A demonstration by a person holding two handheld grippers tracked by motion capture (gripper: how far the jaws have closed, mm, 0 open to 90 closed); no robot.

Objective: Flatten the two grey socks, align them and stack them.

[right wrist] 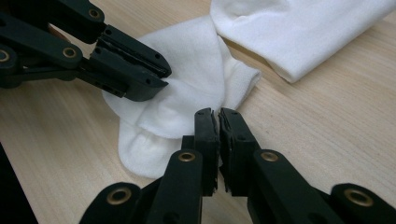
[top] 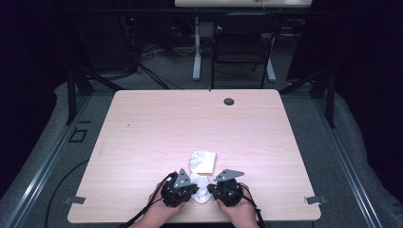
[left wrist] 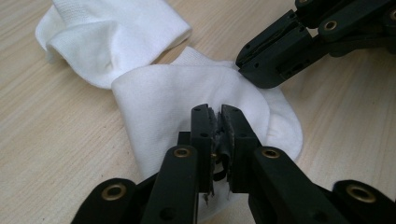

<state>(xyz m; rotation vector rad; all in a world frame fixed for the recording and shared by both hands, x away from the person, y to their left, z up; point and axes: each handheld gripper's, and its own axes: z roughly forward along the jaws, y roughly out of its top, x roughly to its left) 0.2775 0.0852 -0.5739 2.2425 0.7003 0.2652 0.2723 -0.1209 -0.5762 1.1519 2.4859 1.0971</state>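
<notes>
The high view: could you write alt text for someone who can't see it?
Two hands hold black tongs, left tongs and right tongs, both shut on the near end of a white sock, which lies crumpled on a light wooden table. A dark chair stands beyond.

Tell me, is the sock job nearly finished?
Not yet, I think. Both the left tool and the right tool are shut on the white sock. Its far half looks bunched and twisted on the table, so straightening or folding is left.
</notes>
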